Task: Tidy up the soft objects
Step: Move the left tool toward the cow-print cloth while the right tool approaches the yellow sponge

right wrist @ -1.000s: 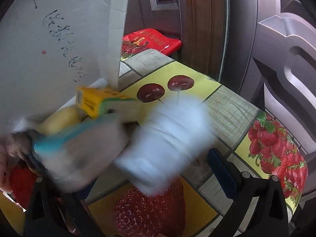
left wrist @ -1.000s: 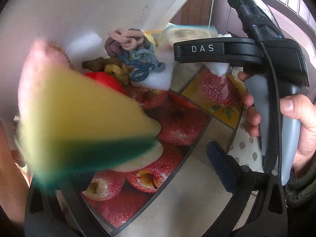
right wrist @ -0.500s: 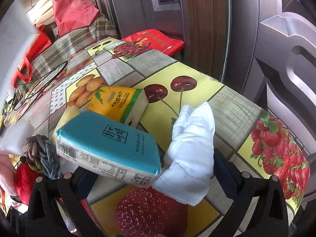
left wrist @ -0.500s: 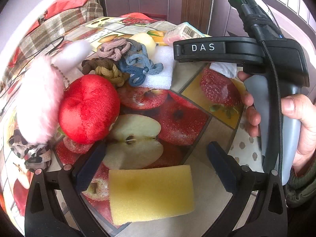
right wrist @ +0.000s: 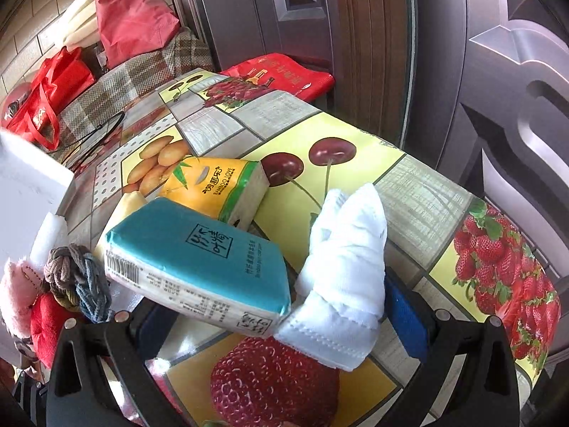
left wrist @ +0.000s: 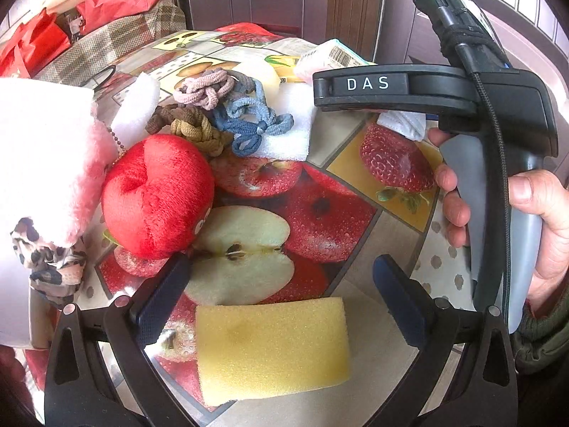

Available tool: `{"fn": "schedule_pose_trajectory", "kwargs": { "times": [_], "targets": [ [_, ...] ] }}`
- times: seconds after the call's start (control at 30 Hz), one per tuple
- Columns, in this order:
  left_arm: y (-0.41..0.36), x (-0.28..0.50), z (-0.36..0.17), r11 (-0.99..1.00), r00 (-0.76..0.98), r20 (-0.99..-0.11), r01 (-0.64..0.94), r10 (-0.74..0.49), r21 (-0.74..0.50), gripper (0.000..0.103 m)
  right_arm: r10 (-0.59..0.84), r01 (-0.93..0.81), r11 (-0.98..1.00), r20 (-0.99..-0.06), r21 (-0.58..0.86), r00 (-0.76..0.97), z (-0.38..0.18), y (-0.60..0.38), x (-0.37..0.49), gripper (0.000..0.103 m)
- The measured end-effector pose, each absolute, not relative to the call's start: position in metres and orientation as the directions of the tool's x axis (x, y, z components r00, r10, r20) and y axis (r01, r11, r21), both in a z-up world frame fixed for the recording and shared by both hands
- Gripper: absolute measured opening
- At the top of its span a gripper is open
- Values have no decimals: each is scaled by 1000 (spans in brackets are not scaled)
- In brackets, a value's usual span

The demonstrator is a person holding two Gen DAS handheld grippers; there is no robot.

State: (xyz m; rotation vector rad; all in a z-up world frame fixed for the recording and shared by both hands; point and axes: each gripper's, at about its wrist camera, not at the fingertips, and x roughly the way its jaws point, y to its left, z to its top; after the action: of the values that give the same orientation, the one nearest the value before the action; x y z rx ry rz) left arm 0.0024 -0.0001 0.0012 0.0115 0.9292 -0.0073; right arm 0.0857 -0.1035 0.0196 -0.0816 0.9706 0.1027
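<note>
The soft things lay scattered over the table, so by my judgement the sorting had hardly begun. In the left wrist view the left tongs stood apart, holding nothing, with the yellow sponge lying flat on the table between them and close to the camera, touched by neither finger as far as could be seen. Just beyond sat the red plush apple, pressed against a pink furry toy at the left edge, and behind these a heap of knotted hair ties rested partly on a white foam pad. A patterned scrunchie lay under the pink toy.

In the right wrist view the right tongs were also apart. A folded white cloth and the corner of a teal tissue pack sat between the fingers, unclamped. A yellow tissue pack lay just behind the teal one.

No bin or tray showed in either view, so where the things belonged could not be told. Every item appeared left to be grouped.
</note>
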Motion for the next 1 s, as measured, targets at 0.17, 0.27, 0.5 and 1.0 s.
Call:
{"fn": "schedule_pose_trajectory", "kwargs": {
  "times": [0.17, 0.27, 0.5, 1.0],
  "targets": [
    [0, 3, 1, 1000, 598, -801, 11, -2, 7, 102, 50, -125, 992, -827, -24, 560, 19, -104, 86, 103],
    [0, 2, 1, 1000, 599, -801, 11, -2, 6, 102, 51, -124, 992, -827, -23, 560, 19, -104, 85, 103],
    [0, 2, 1, 1000, 599, -801, 11, -2, 6, 102, 59, -125, 992, -826, -14, 561, 20, -105, 86, 103],
    [0, 2, 1, 1000, 599, -801, 11, -2, 6, 102, 247, -243, 961, -800, 131, 547, 38, -120, 51, 103]
  ]
}}
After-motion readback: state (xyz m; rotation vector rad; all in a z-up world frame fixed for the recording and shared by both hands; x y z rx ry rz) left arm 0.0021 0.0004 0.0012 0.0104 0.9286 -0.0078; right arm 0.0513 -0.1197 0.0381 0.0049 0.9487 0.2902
